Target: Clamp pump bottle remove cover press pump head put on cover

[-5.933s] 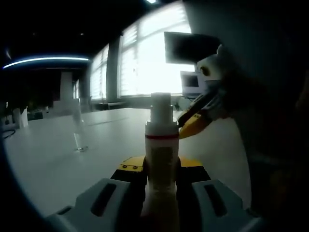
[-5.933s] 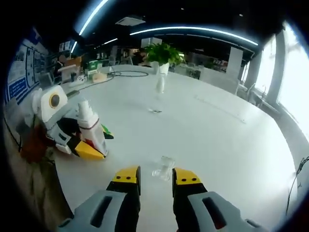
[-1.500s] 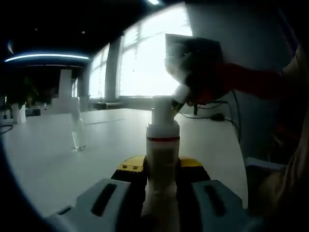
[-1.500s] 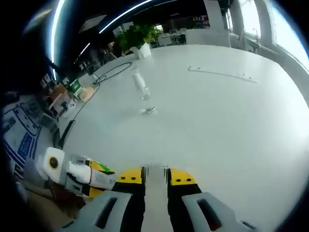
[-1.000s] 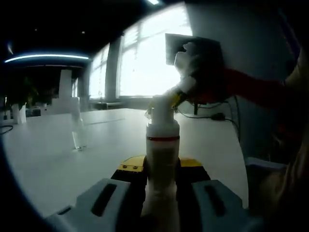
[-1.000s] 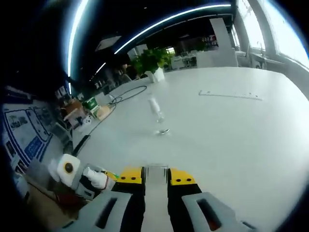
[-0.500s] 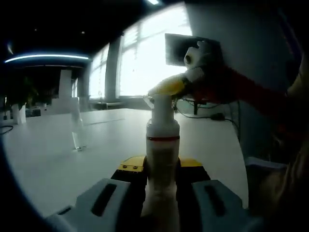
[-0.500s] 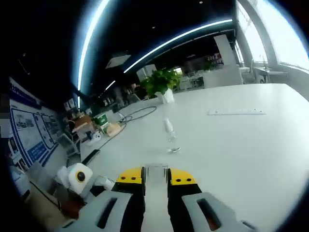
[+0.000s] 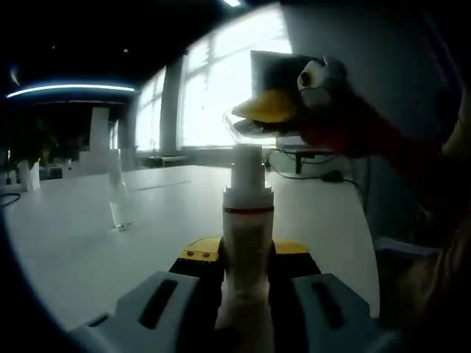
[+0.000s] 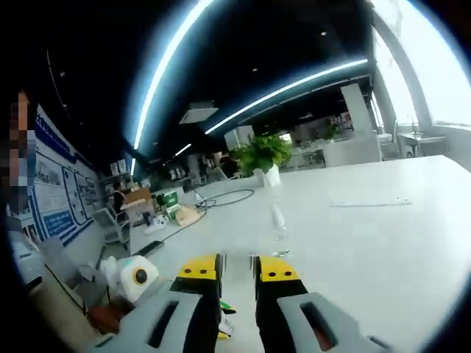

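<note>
Left gripper (image 9: 246, 266) clamped tight on the pump bottle (image 9: 246, 243), jaws pressed against both sides of its pale body at around 6 o'clock in the left gripper view. Bottle standing upright, red band under the white collar, bare pump head (image 9: 246, 160) poking up on top. Right gripper (image 9: 257, 118) coming in from about 1 o'clock in that same view, yellow tips sitting just above the pump head with the clear cover (image 9: 249, 131) pinched between them, apparently not yet down over the pump. A red sleeve (image 9: 383, 143) trailing off behind it toward 3 o'clock.

Over in the right gripper view, jaws (image 10: 229, 268) nearly together with the see-through cover (image 10: 237, 276) squeezed in the gap, hard to make out since it's transparent. Left gripper's body at 8 o'clock down low. White table (image 10: 383, 235) stretching away, a small clear bottle (image 10: 278, 220) standing well off at about 12 o'clock, a potted plant (image 10: 263, 158) farther back behind it. Same clear bottle (image 9: 118, 195) visible at 9 o'clock in the left gripper view, well apart from the pump bottle.
</note>
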A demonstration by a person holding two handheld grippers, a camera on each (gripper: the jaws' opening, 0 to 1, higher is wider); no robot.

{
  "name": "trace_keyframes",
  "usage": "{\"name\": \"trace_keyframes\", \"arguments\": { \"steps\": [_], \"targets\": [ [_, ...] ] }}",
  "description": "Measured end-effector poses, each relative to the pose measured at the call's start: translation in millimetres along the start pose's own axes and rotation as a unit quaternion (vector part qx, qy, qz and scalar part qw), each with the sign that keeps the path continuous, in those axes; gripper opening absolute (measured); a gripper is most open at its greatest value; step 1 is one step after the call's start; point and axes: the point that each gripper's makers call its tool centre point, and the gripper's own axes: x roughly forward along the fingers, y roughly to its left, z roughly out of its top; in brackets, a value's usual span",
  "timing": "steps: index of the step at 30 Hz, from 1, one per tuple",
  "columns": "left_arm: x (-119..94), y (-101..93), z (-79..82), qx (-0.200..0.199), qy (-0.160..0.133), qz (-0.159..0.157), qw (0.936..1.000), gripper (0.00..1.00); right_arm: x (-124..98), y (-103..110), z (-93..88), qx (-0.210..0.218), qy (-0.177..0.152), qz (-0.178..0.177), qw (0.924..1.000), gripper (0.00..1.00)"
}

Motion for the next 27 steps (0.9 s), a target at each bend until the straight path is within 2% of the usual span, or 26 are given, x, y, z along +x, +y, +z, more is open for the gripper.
{"name": "trace_keyframes", "arguments": {
  "steps": [5,7,18,27],
  "targets": [
    [-0.1,-0.5,0.1,0.001,0.000,0.000,1.0000,0.14,-1.0,9.2,8.4,-0.018,-0.021,0.005,0.9996,0.13],
    [0.1,0.2,0.0,0.001,0.000,0.000,1.0000,0.14,0.1,17.9,8.9,-0.022,-0.031,0.009,0.9993,0.13],
    [-0.5,-0.3,0.1,0.001,0.000,-0.001,1.0000,0.14,2.9,37.8,14.3,-0.051,-0.065,0.025,0.9963,0.13],
    [-0.6,0.0,-0.1,0.001,0.000,-0.001,1.0000,0.14,5.3,50.0,9.5,-0.072,-0.091,0.041,0.9924,0.13]
  ]
}}
